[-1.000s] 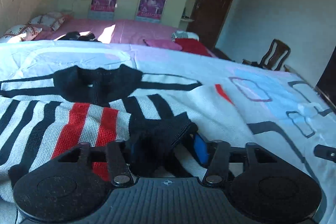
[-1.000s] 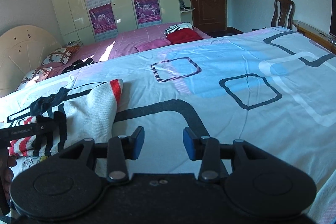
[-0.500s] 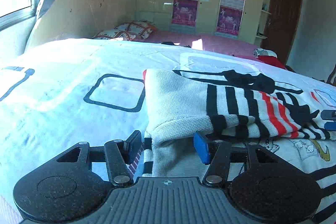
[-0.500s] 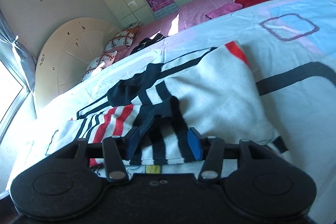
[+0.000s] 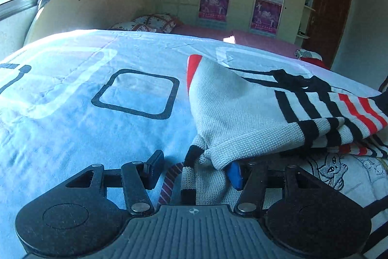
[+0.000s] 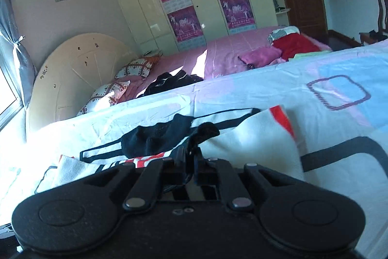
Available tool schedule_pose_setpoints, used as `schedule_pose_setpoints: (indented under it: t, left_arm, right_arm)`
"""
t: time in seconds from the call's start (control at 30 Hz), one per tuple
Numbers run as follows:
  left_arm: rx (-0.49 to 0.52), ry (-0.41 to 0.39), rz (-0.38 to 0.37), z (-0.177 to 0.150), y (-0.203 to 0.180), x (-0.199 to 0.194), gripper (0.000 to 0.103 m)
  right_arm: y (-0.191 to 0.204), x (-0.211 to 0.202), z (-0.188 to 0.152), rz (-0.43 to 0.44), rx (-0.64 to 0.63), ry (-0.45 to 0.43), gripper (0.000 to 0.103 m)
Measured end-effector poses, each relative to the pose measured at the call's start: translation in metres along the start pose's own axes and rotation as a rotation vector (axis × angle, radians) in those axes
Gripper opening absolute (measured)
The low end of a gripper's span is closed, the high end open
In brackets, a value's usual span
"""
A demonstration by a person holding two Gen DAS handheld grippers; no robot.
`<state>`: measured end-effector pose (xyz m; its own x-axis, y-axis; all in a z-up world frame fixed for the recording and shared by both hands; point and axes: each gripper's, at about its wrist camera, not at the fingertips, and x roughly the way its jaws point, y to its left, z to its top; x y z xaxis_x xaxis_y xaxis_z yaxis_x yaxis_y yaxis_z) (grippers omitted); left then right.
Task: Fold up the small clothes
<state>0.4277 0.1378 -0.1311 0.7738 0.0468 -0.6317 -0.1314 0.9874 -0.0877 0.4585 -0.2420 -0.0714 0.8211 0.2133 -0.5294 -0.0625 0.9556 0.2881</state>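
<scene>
A small white knit sweater (image 5: 245, 106) with black and red stripes lies on the bed, its left part folded over. My left gripper (image 5: 194, 168) is open at the sweater's near left corner, with the bunched cuff and hem between its fingers. In the right wrist view the sweater (image 6: 252, 142) lies ahead with its black collar (image 6: 155, 137) showing. My right gripper (image 6: 190, 160) is shut on a black cuff of the sweater and holds it slightly raised.
The sweater lies on a light blue bed sheet (image 5: 84, 108) with square outlines. A white garment with cartoon prints (image 5: 334, 169) lies under it at the right. A pink bed (image 6: 218, 52) with pillows and clothes stands behind, then wardrobes and a door.
My right gripper has closed on the black cuff and lifted it. My left gripper swung to the sweater's left side, released, and now sits closer in around the corner.
</scene>
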Motion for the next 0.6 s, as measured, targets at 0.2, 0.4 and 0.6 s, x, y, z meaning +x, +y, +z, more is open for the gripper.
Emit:
schedule_pose_setpoints:
  t: [0.2,0.4,0.6]
  left_arm:
    - [-0.028,-0.023,-0.009,0.003,0.002,-0.005,0.055]
    - [-0.036,0.029,-0.047,0.007,0.007,-0.001,0.055]
    - [-0.07,-0.02,-0.079,0.01,0.023,-0.04,0.055]
  right_arm:
    - [-0.016,0.027,-0.024,-0.035,-0.018,0.146,0.007]
    - [-0.013,0.024,-0.023,-0.049,-0.062,0.106,0.007]
    - [-0.014,0.011,-0.018,-0.046,-0.065,0.083,0.025]
